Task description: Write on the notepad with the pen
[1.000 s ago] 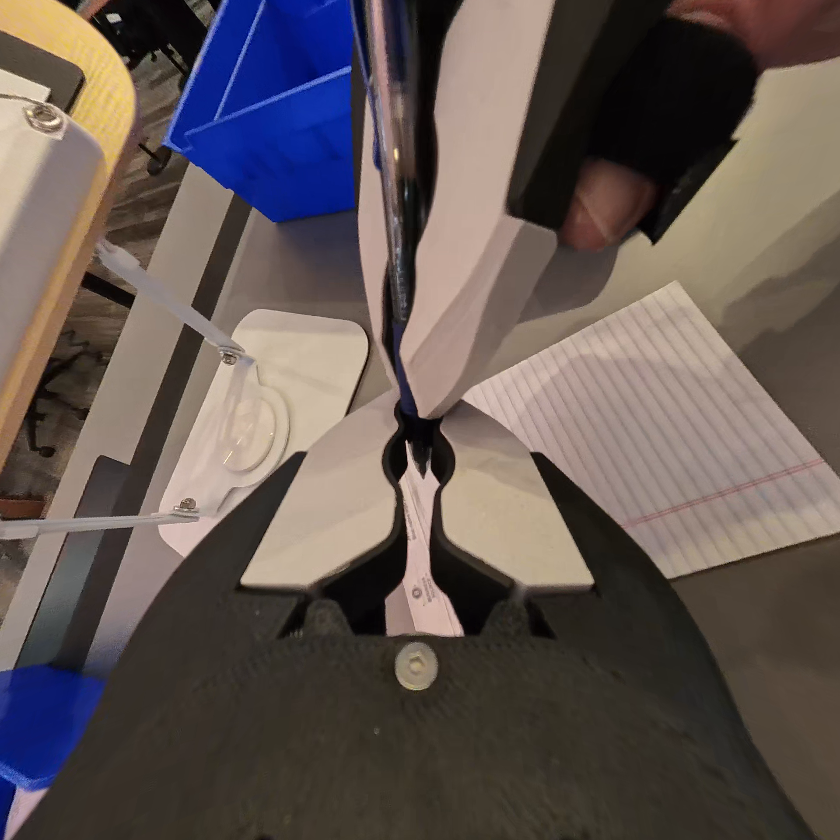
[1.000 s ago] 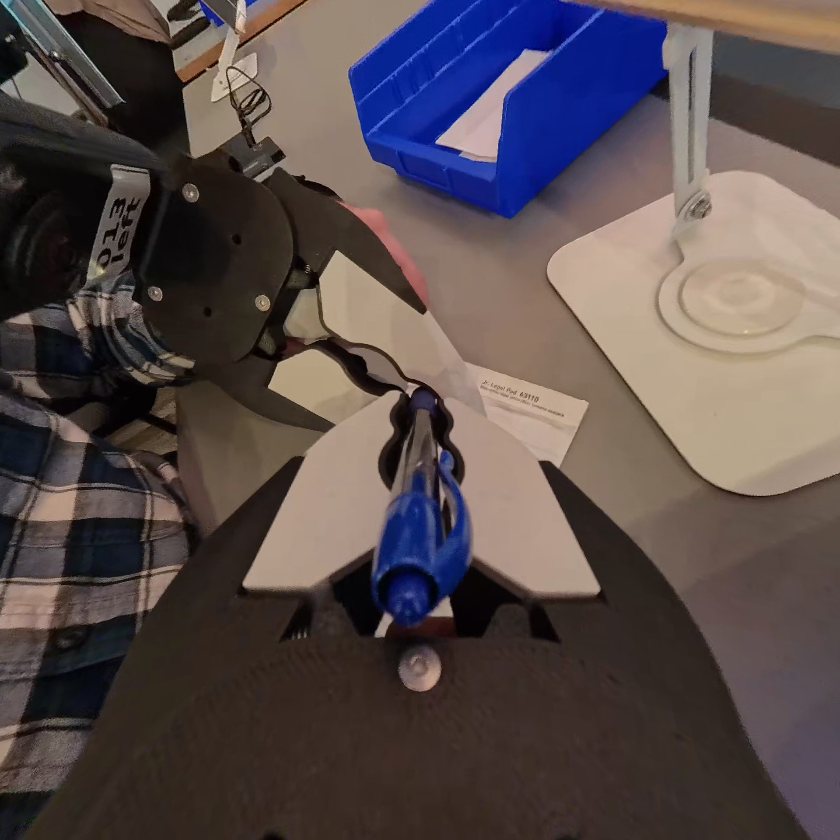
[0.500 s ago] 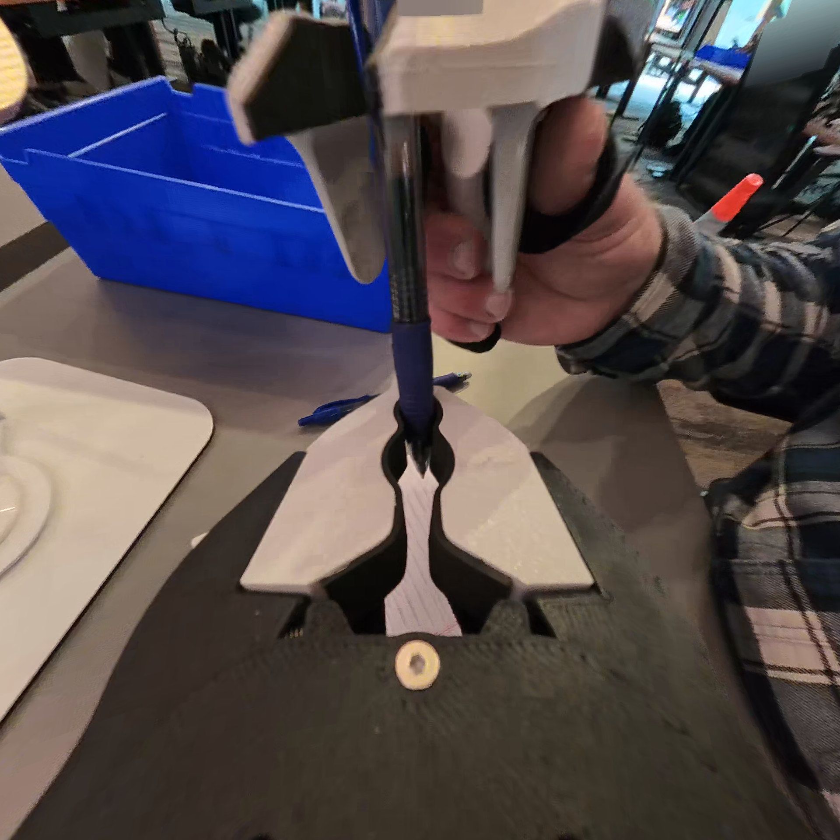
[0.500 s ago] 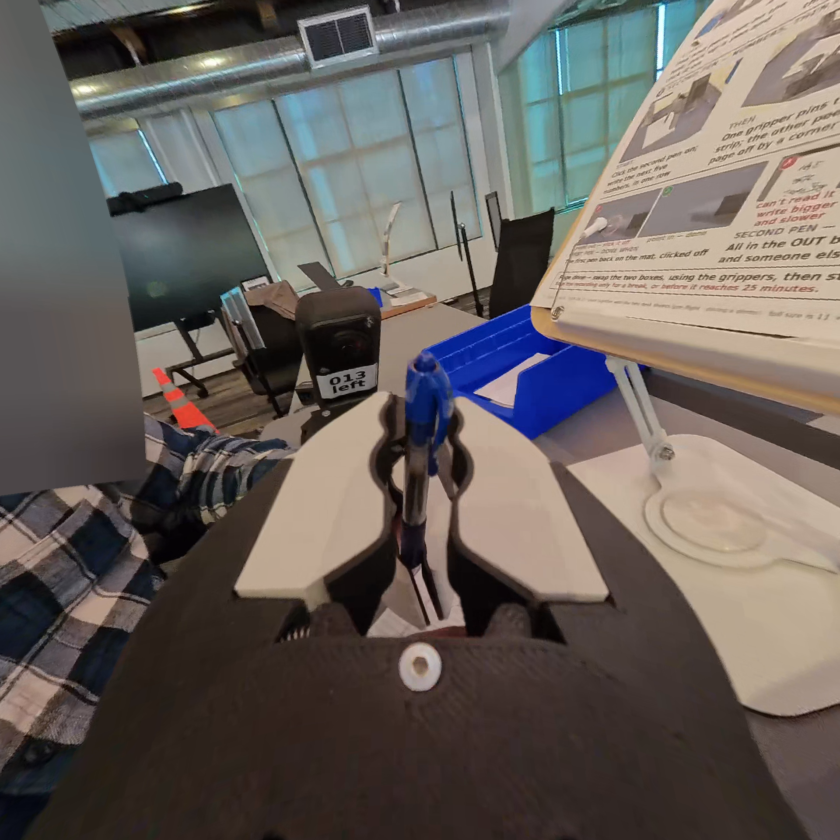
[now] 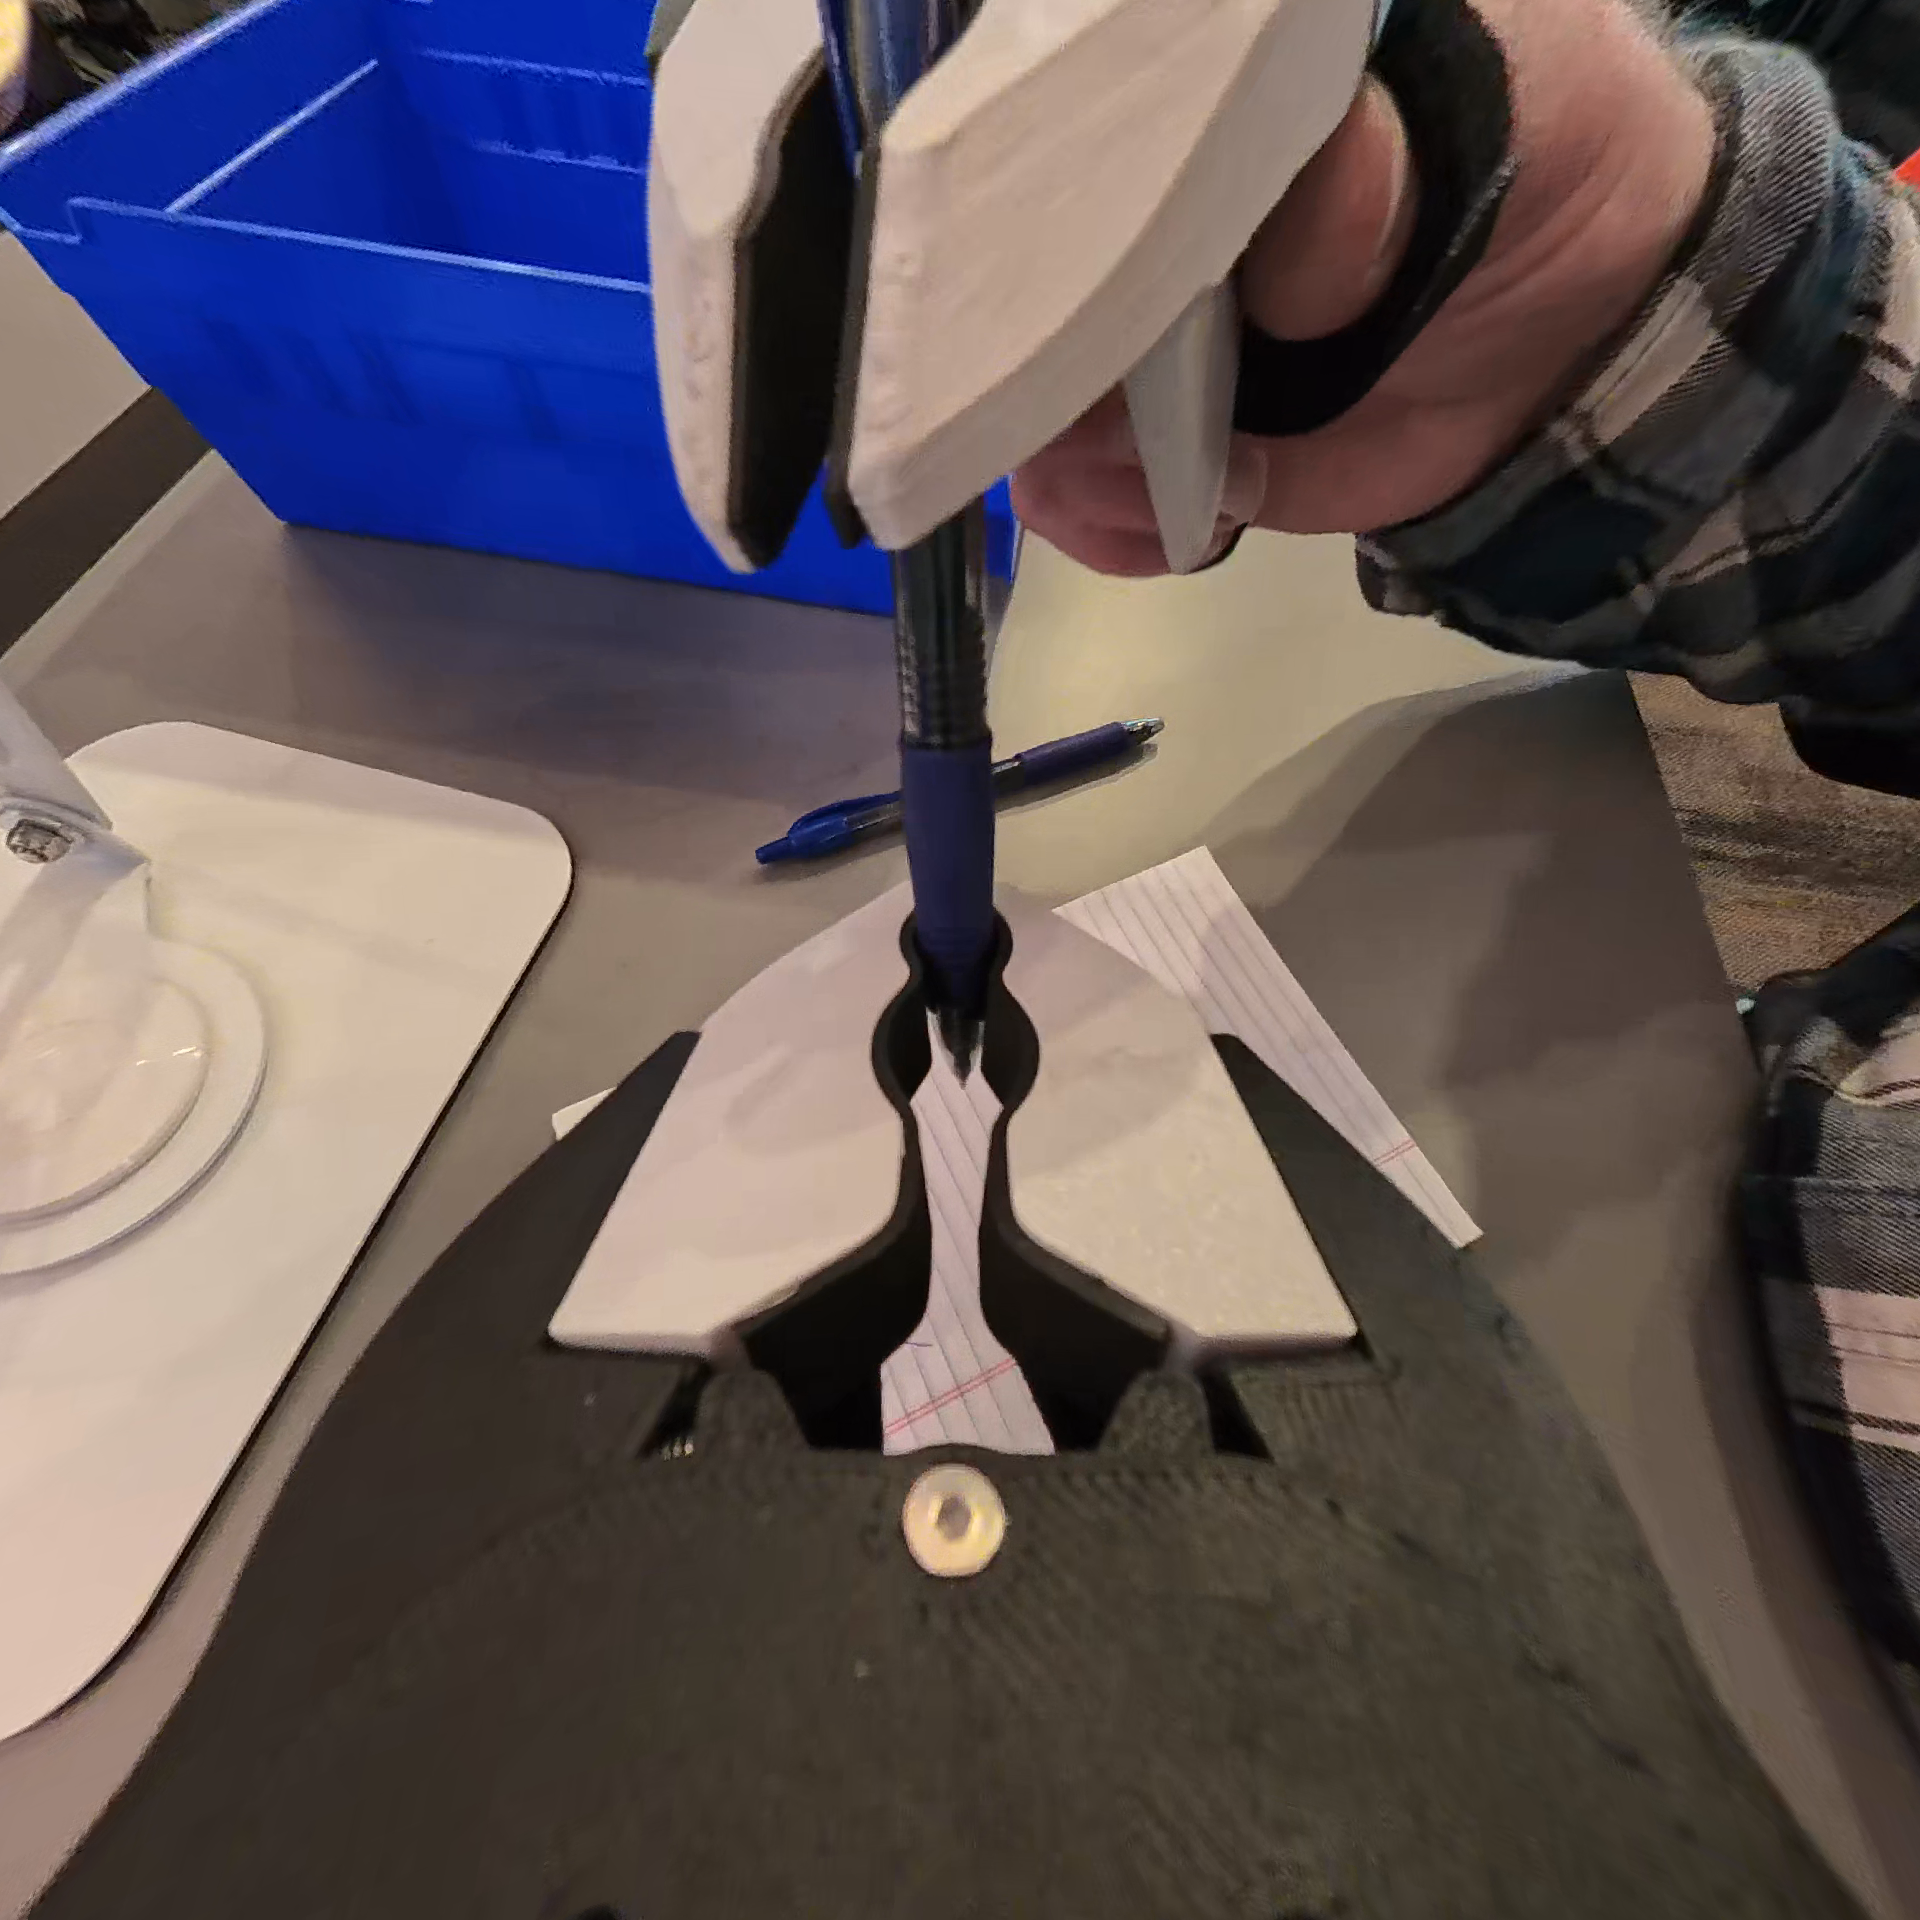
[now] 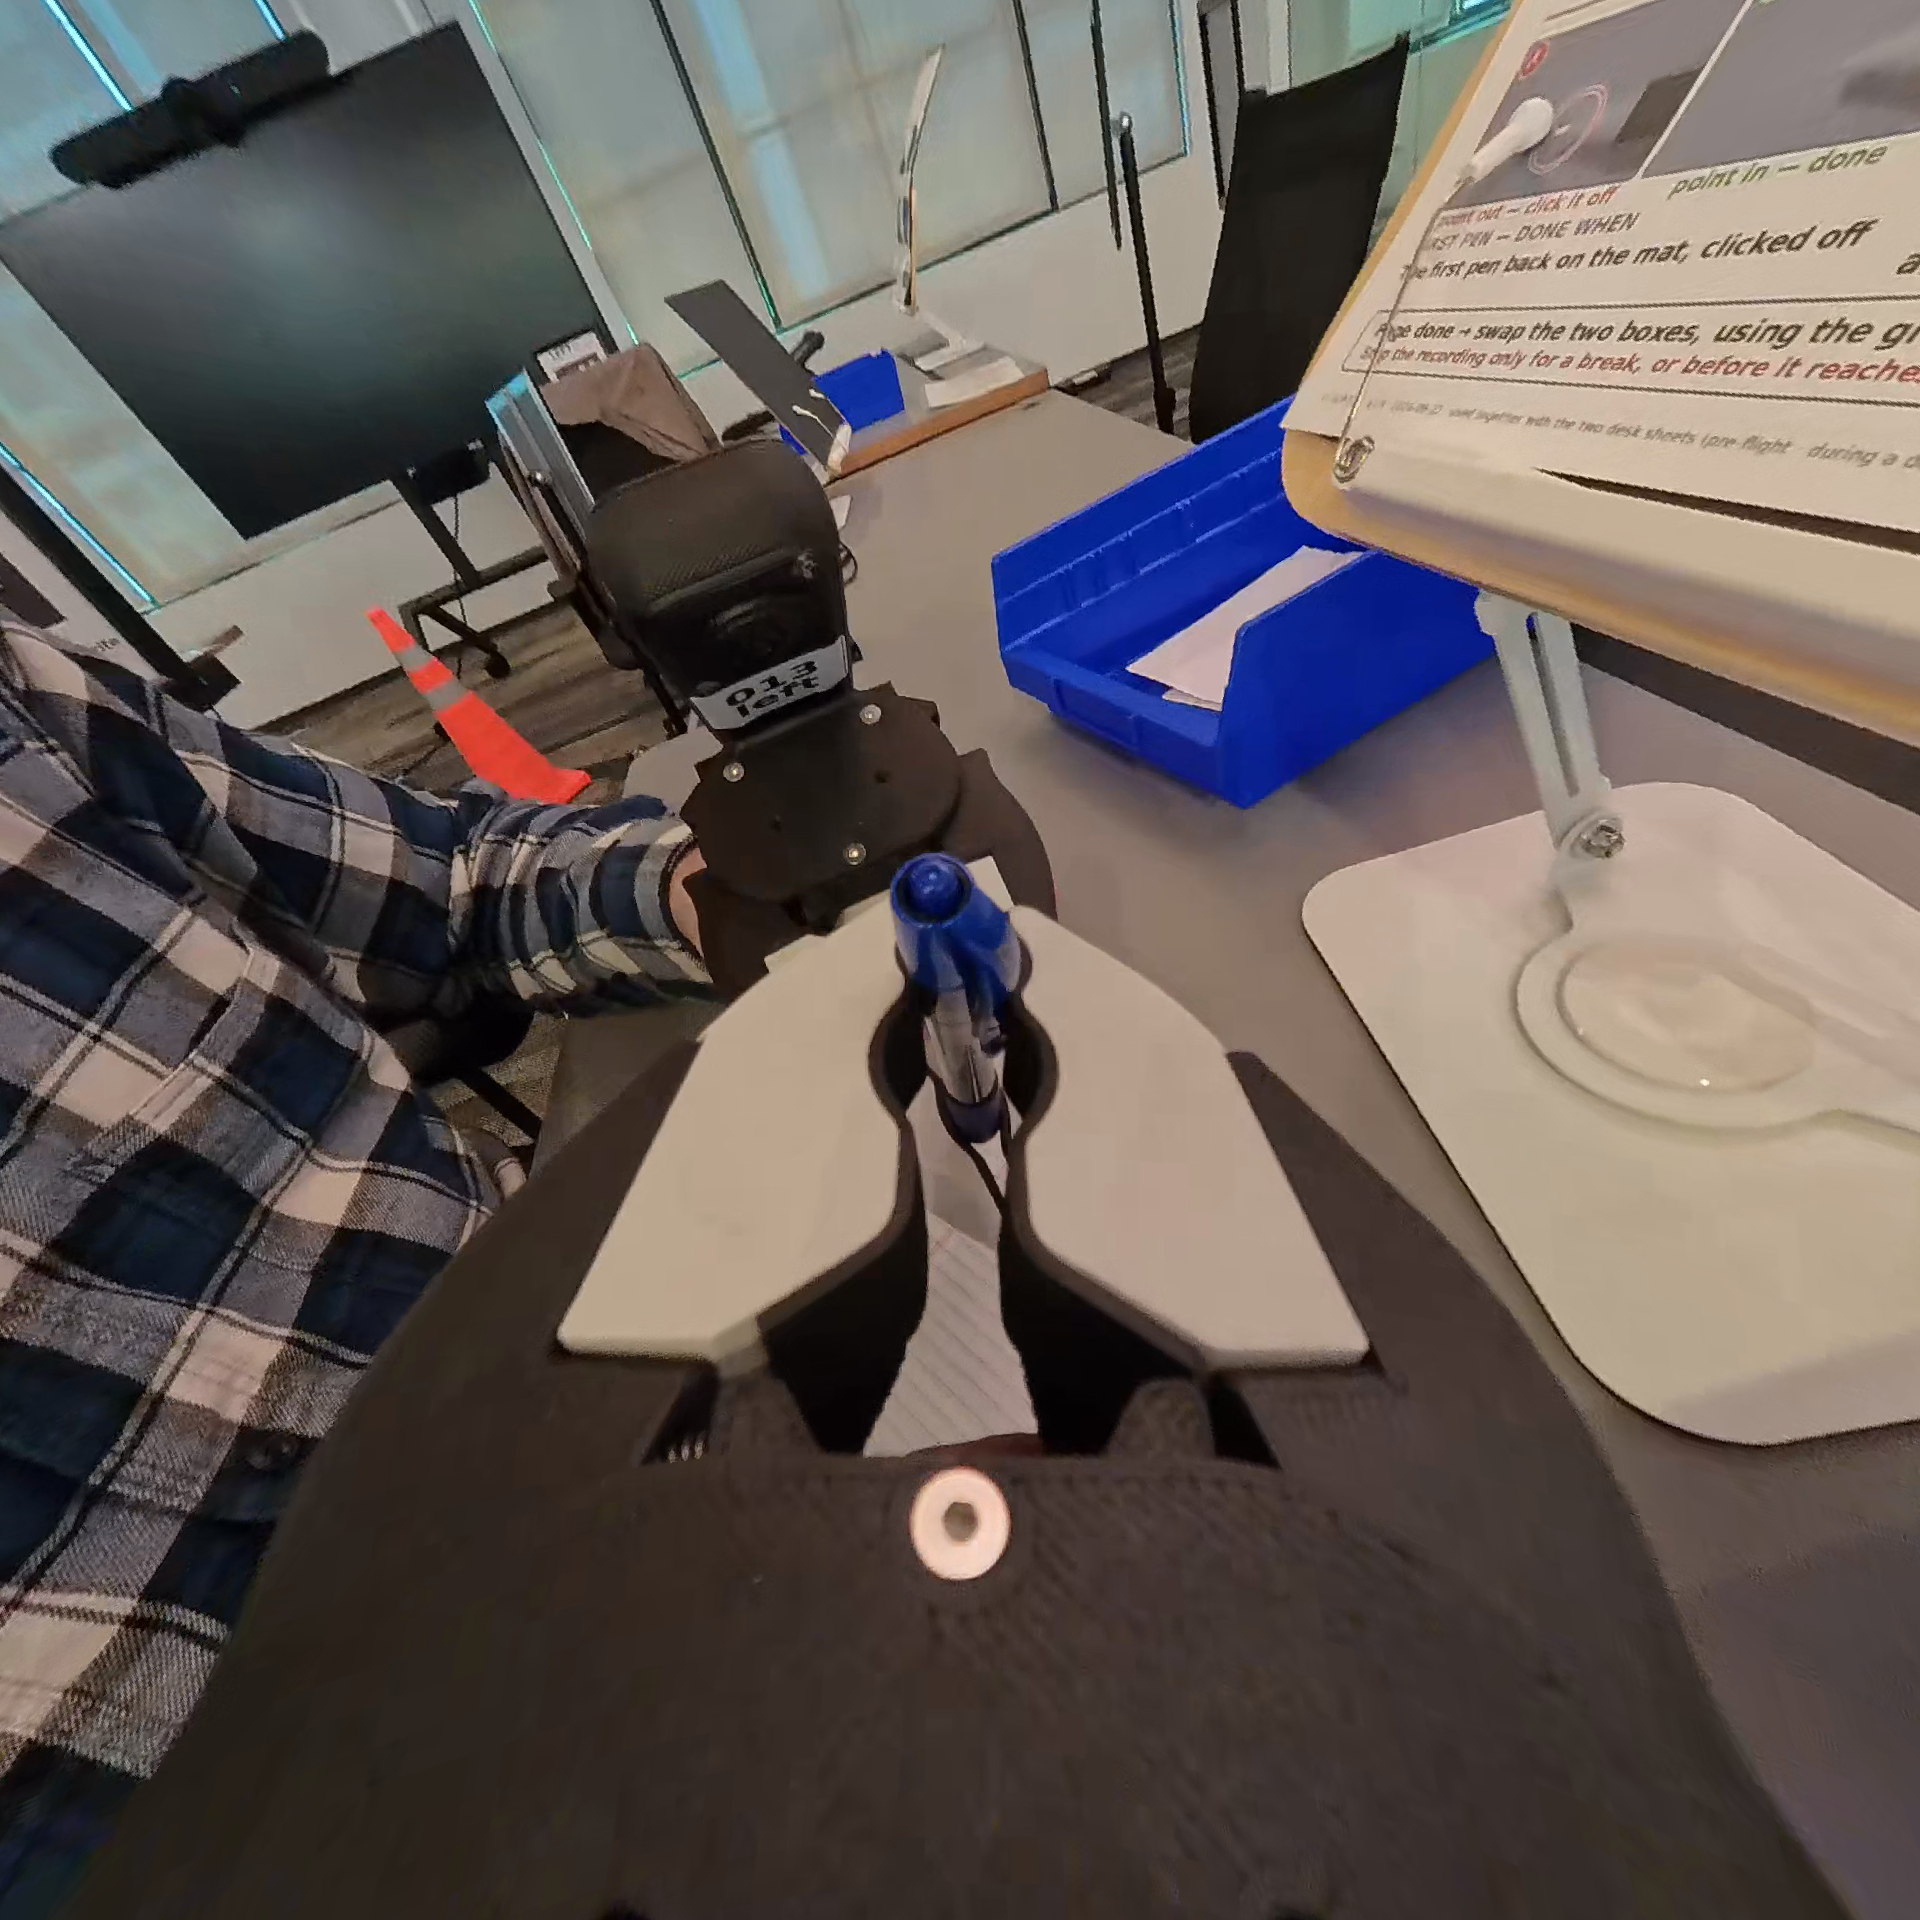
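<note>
Both grippers pinch one blue pen (image 5: 951, 862): left gripper (image 5: 956, 940) its rubbery grip; right gripper (image 6: 961, 987) its clear barrel; lined notepad (image 5: 1236, 966) beneath.

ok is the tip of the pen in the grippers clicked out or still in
Out. In the left wrist view, the pen ends in a dark metal point protruding below its blue grip, just above the lined notepad.

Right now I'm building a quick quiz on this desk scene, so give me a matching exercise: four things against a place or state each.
Things:
1. upright pen
2. second pen
3. blue bin
4. lined notepad

Places or states:
A. holds white paper inside
B. lies flat on the grey table
C. clamped between gripper fingers
D. lies beneath the left gripper

Pairs: 1-C, 2-B, 3-A, 4-D
</note>
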`<state>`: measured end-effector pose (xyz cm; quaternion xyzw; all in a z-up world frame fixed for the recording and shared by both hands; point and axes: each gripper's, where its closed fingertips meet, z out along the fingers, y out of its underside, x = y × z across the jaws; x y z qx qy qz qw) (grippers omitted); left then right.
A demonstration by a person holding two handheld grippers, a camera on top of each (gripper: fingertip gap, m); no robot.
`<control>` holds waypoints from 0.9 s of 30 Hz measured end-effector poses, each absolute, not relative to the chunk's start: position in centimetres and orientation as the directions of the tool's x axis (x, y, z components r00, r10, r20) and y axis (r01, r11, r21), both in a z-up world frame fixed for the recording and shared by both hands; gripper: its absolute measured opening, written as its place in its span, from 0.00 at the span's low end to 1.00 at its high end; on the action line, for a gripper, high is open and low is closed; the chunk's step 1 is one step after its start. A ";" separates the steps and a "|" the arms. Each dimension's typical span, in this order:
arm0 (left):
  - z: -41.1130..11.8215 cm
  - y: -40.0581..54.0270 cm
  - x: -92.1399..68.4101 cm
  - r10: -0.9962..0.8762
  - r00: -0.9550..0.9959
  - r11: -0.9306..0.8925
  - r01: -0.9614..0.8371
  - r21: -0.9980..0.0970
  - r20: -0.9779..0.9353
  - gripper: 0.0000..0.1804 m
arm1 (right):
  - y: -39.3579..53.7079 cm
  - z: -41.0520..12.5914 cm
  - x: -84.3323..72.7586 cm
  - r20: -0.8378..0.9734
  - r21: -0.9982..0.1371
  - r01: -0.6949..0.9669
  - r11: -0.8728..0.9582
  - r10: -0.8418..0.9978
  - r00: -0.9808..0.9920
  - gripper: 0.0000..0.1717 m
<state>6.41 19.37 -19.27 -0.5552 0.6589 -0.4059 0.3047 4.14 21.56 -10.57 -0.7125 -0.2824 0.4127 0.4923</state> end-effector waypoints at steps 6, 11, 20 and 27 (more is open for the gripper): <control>-19.2 18.7 6.0 -0.958 -0.258 0.023 -0.502 -0.865 0.124 0.06 | 21.5 -10.3 3.9 -0.310 -0.941 -0.035 -0.337 0.814 0.492 0.05; -20.2 21.9 2.4 -0.952 -0.295 0.107 -0.579 -0.808 0.085 0.15 | 21.1 -9.7 4.3 -0.264 -0.959 -0.050 -0.279 0.812 0.521 0.05; -26.7 25.0 1.4 -0.966 -0.256 0.217 -0.724 -0.655 -0.037 0.02 | 20.9 -14.2 0.2 -0.235 -0.957 0.043 -0.286 0.854 0.464 0.05; -27.7 25.1 1.3 -0.967 -0.254 0.197 -0.738 -0.645 -0.004 0.00 | 21.1 -16.3 -1.1 -0.189 -0.958 0.117 -0.263 0.881 0.434 0.05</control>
